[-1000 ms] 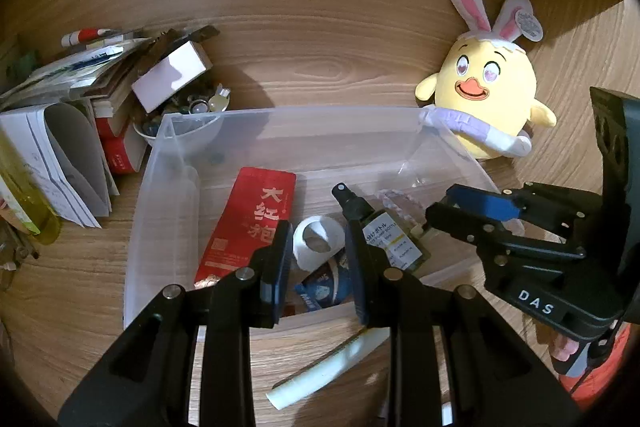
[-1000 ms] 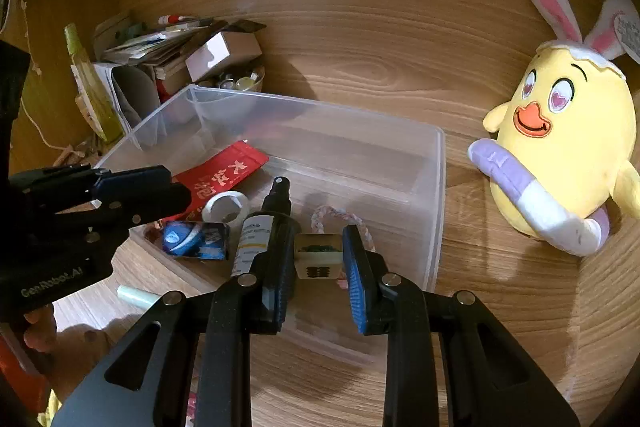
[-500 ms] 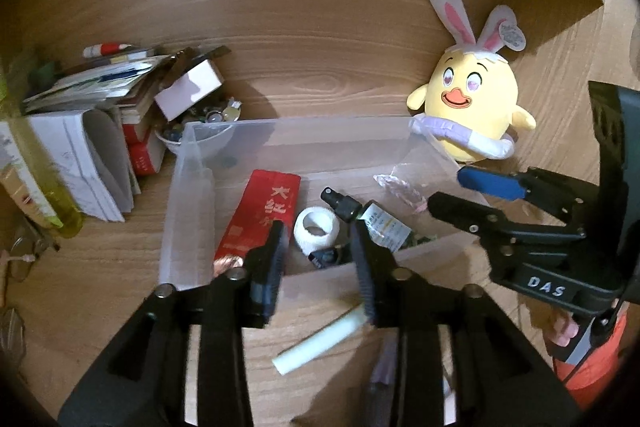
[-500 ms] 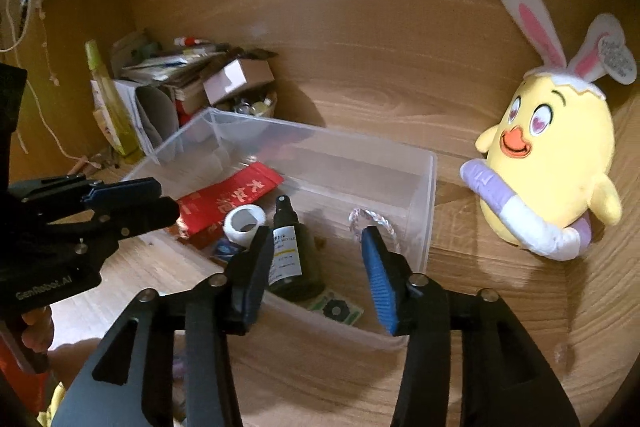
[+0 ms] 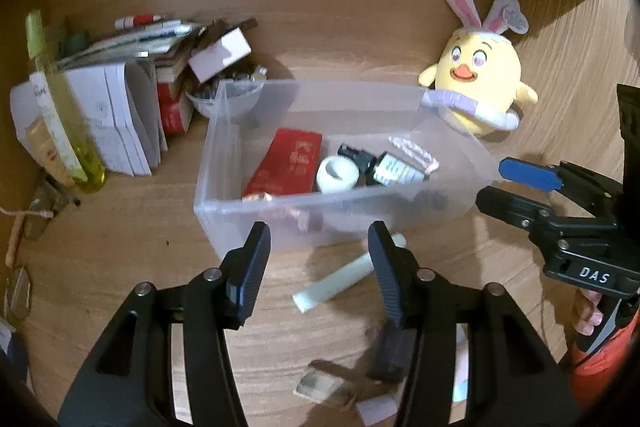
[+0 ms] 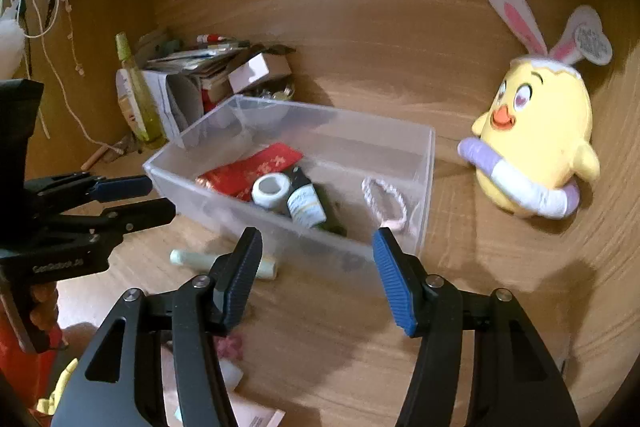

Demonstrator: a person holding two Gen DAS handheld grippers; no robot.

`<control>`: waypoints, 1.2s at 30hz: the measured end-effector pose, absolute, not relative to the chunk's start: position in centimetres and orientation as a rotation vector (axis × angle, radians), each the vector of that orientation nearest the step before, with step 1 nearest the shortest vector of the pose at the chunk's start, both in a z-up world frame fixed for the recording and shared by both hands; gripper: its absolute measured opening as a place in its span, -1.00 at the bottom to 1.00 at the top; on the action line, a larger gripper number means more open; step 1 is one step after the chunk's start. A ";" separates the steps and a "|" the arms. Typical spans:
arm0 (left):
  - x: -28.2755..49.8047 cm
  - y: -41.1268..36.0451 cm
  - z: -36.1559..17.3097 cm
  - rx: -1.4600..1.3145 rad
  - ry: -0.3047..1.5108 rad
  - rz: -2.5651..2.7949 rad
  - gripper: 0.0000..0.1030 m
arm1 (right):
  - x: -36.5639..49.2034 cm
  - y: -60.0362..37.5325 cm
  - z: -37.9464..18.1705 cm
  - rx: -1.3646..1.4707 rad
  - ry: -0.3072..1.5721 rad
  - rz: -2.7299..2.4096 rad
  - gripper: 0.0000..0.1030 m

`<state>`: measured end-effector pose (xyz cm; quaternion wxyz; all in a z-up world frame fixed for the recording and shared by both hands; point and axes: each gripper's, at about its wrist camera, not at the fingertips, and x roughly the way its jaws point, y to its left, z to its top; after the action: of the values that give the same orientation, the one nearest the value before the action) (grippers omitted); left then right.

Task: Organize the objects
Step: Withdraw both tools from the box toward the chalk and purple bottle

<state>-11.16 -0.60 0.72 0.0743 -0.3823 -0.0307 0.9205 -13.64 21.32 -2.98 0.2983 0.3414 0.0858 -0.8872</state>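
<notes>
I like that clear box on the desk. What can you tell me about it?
The box is a lidless rectangular bin of clear, frosted-looking plastic, standing upright on the wooden desk. Inside lie a red packet, a white tape roll, a dark bottle and a pale twisted loop. Nothing grips it.

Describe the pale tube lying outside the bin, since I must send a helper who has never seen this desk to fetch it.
Find the clear rectangular plastic bin on the wooden desk, left of the yellow plush chick with rabbit ears. Look just outside the bin's near wall. There lies the pale greenish-white cylindrical tube, flat on the wood; it is the only long, plain, unlabelled stick there, unlike the dark spray bottle inside.
</notes>
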 end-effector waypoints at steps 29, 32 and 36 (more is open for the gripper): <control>-12.5 1.6 -5.4 -1.324 0.078 2.514 -0.50 | -9.8 17.5 -7.8 1.121 0.183 -2.141 0.06; -11.6 0.3 -5.3 -1.329 0.052 2.530 -0.61 | -9.6 16.5 -7.9 1.124 0.196 -2.132 0.06; -10.7 -1.7 -5.2 -1.338 0.019 2.567 -0.71 | -9.4 15.1 -8.5 1.148 0.205 -2.110 0.06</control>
<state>-10.73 -1.65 -5.18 0.1229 -0.4587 0.0067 0.8800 -9.44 15.13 -8.54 0.3574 0.4448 0.0795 -0.8173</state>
